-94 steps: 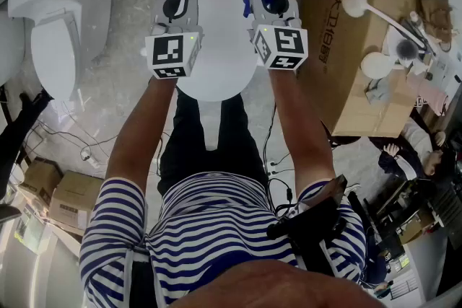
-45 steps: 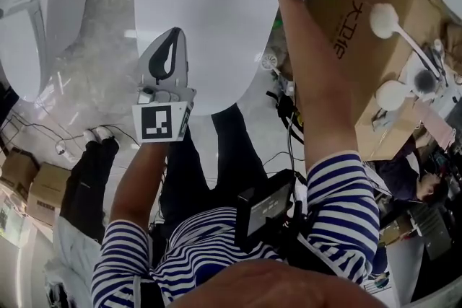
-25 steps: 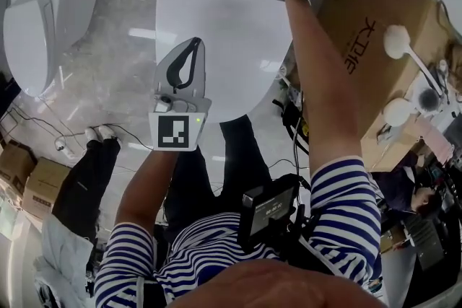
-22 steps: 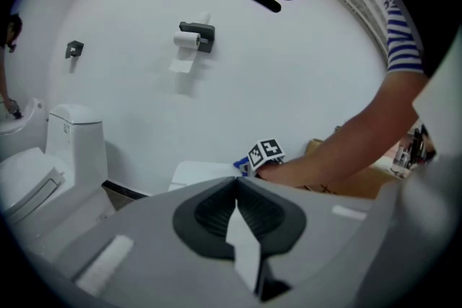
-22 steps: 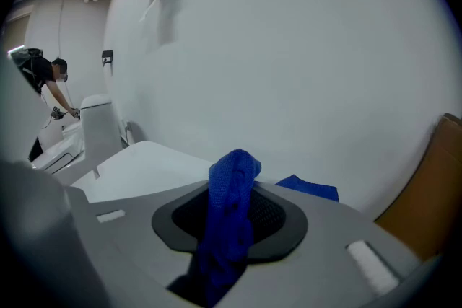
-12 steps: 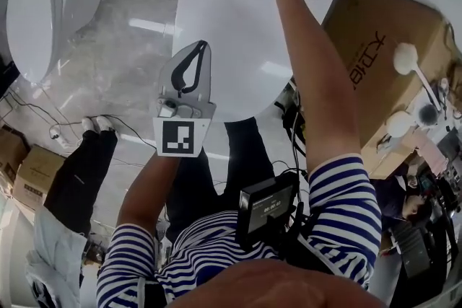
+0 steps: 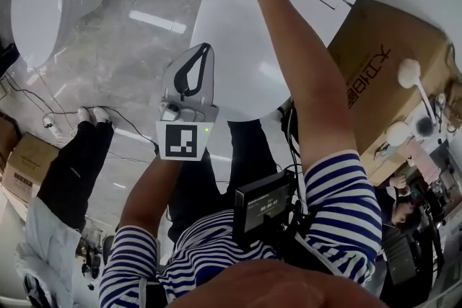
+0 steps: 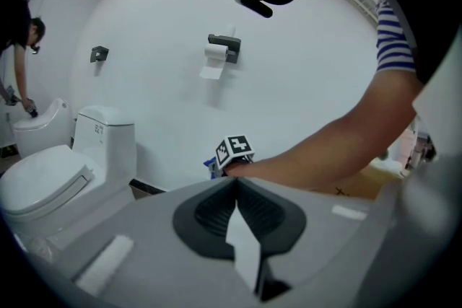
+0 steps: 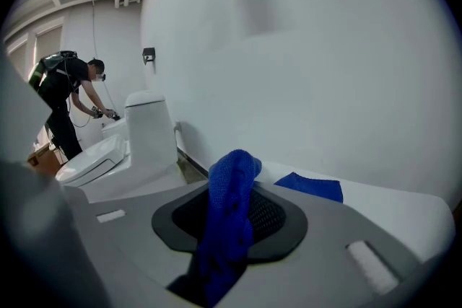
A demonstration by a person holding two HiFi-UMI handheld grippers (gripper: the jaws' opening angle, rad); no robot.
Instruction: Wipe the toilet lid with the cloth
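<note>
At twelve o'clock in the head view, the right claw (image 9: 233, 169) reaches to the far end of the toilet lid (image 7: 234, 40). Its jaws are pinched narrow on the blue cloth (image 9: 225, 227), which stands bunched between them, with a flap lying flat on the white surface just beyond. The left claw (image 8: 236, 182) hangs by the lid's eight o'clock edge, jaws together on nothing.

The grip looks like the weak point. Only a fold is caught, so a drag across the lid could pull the cloth free or leave hard jaw tips scraping the finish. With the arm at full stretch, pressure probably drops off and a strip may go unwiped. Nothing braces the lid.

The lid is white, smooth and glossy, and it catches the ceiling lights. Around it is grey marbled floor (image 7: 123, 40), with cables (image 7: 50, 128) at eight o'clock, a cardboard box (image 7: 375, 76) at three and a second toilet (image 7: 40, 3) at ten. A plain white wall (image 8: 310, 68) carries a paper-roll holder (image 8: 224, 47). Another person (image 9: 68, 101) bends over a further toilet.
</note>
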